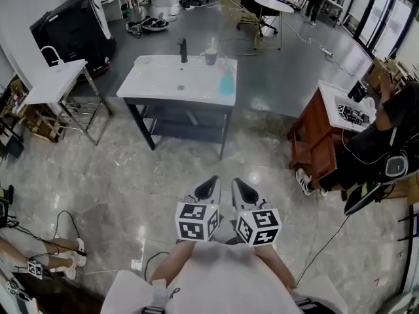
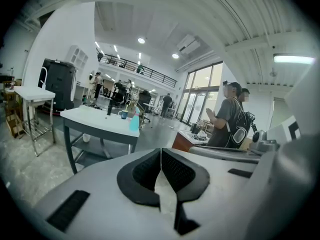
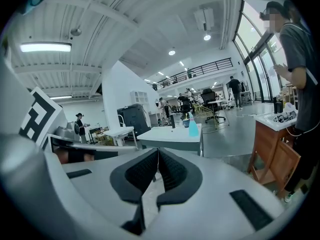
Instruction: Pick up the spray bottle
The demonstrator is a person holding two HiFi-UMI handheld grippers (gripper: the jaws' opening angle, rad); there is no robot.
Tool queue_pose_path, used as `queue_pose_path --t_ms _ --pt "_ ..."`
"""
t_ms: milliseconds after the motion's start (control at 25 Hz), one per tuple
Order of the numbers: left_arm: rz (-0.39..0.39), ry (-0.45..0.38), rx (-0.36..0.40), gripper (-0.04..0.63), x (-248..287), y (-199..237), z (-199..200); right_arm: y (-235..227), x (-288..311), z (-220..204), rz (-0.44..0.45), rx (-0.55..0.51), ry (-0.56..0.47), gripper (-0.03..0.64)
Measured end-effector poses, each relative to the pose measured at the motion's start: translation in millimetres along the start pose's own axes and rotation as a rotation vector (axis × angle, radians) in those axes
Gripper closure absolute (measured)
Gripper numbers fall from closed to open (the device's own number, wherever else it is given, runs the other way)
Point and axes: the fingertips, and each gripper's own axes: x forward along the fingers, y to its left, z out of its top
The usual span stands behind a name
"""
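The translucent turquoise plastic spray bottle (image 1: pixel 226 82) stands upright at the 3 o'clock edge of the white basin tabletop (image 1: pixel 157 84). It is well apart from both claws, at their 12 o'clock. The left claw (image 1: pixel 208 187) and right claw (image 1: pixel 242 190) hang side by side above the grey marble floor (image 1: pixel 131 175). Each is pinched together with nothing between its jaws.
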Motion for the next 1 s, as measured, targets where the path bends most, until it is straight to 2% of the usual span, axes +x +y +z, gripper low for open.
queue_pose_path --t_ms 400,640,1000 --pt "0.009 0.011 -0.009 0.565 -9.6 15.8 -7.4 5.3 5.1 -12.0 -0.038 0.022 0.037 0.591" --pt "0.051 -0.044 -0.024 0.565 -23.2 26.8 -3.4 14.0 3.9 -14.0 -0.015 0.035 0.035 0.591" --pt "0.066 -0.042 -0.025 0.565 -5.8 28.4 -1.8 -5.4 13.0 -10.9 -0.033 0.03 0.03 0.591"
